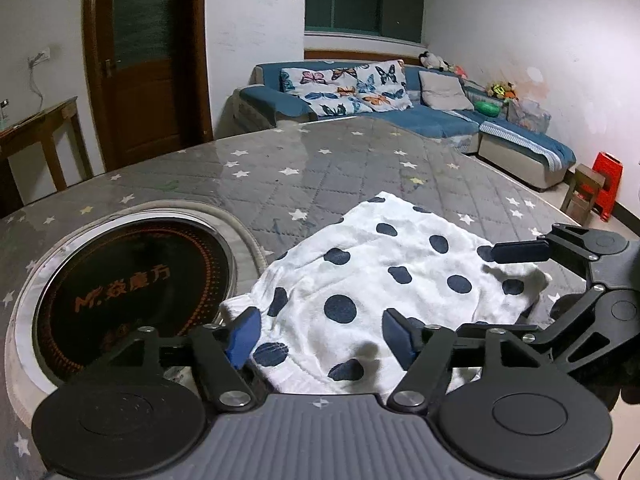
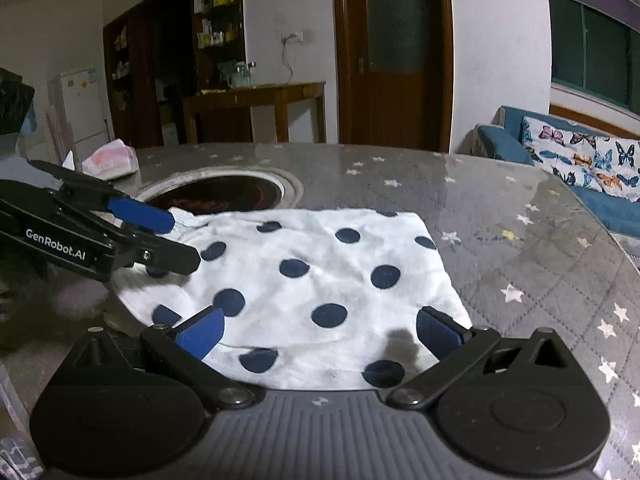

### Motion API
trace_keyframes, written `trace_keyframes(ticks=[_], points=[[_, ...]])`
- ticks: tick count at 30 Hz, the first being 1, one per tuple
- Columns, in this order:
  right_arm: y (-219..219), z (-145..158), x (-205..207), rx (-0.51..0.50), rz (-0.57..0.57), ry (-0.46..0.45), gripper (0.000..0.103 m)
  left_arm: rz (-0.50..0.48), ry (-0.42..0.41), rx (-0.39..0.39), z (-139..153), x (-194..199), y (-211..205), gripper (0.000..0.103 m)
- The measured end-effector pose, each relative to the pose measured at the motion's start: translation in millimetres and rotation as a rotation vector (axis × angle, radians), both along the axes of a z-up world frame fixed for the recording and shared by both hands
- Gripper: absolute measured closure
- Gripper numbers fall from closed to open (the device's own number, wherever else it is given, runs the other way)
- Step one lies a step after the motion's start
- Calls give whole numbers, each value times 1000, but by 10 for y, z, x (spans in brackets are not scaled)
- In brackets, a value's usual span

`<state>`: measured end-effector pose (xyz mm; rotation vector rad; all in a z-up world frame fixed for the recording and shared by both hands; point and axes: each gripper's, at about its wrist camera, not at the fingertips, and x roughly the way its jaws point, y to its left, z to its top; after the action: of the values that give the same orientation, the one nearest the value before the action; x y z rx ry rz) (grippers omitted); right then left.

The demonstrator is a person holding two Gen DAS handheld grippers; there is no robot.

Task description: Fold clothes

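The left tongs stand apart over the near edge of the garment, nothing pinched between the blue pads. The right tongs are likewise apart above the cloth's near hem. The garment, white with dark blue dots, lies folded and rumpled at lower centre of both views on the counter, its grey starred cover under a glossy sheet. One corner of the cloth overlaps the rim of the round black cooktop, at lower left in the left view. The garment's nearest hem is hidden behind each gripper body, so its kind is unclear.
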<state>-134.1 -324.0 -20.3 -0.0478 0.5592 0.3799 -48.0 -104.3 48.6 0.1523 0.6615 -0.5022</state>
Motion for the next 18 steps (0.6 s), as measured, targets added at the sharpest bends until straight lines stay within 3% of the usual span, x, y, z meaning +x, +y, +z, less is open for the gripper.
trace_keyframes(ticks=[4,6,11,18], points=[[78,91,-83,7,57,-32,0,32,-10,-19,38,-20,81,6],[142,139,-119,-12,92,-41,0,48,-15,-33,61,-19,136,1],[379,215,-199,-83,192,-49,0,95,-13,-79,121,2,276,0],[711,205,-282,-167,301,-48,0,143,-4,-63,106,20,358,0]])
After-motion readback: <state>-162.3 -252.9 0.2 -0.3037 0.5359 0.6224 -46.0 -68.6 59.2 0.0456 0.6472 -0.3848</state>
